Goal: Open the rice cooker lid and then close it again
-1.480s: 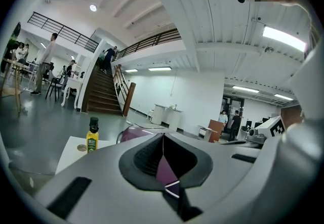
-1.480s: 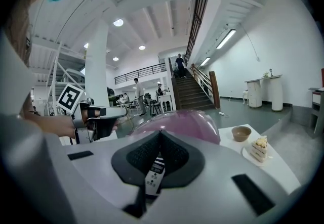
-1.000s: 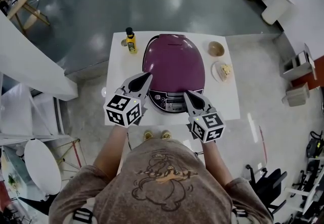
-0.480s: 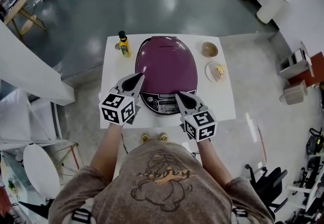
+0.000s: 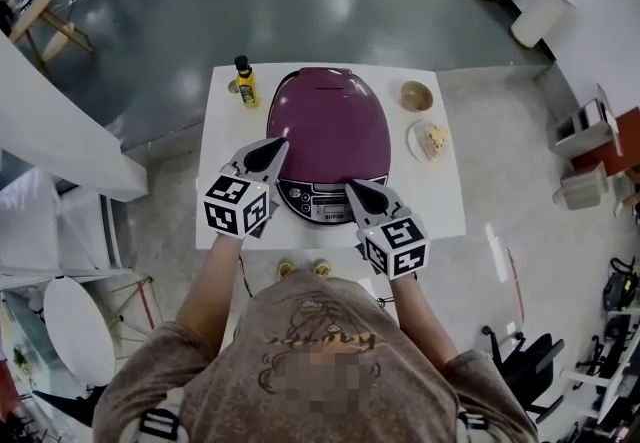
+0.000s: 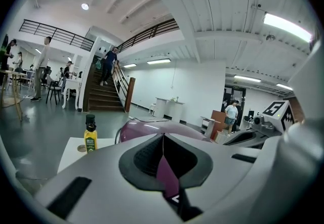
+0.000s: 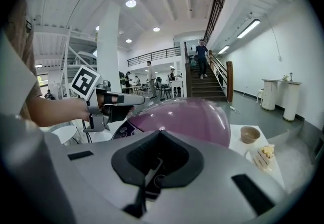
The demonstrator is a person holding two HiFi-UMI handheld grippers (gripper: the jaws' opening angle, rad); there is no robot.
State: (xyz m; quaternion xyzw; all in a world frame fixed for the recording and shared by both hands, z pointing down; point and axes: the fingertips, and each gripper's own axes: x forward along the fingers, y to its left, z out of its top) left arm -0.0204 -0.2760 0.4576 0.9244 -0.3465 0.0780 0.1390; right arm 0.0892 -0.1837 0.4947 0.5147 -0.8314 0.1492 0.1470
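Purple rice cooker (image 5: 335, 131) (panel toward person); left gripper (image 5: 277, 146), right gripper (image 5: 351, 186) closed, empty.

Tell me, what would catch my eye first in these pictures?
A big purple rice cooker, closed, fills the middle of a small white table. Two hand-held grippers point at its front, the left gripper by its left edge and the right gripper near its control panel, both with jaws together. A yellow bottle stands at the table's far left corner; a bowl and a plate of cake sit to the cooker's right.
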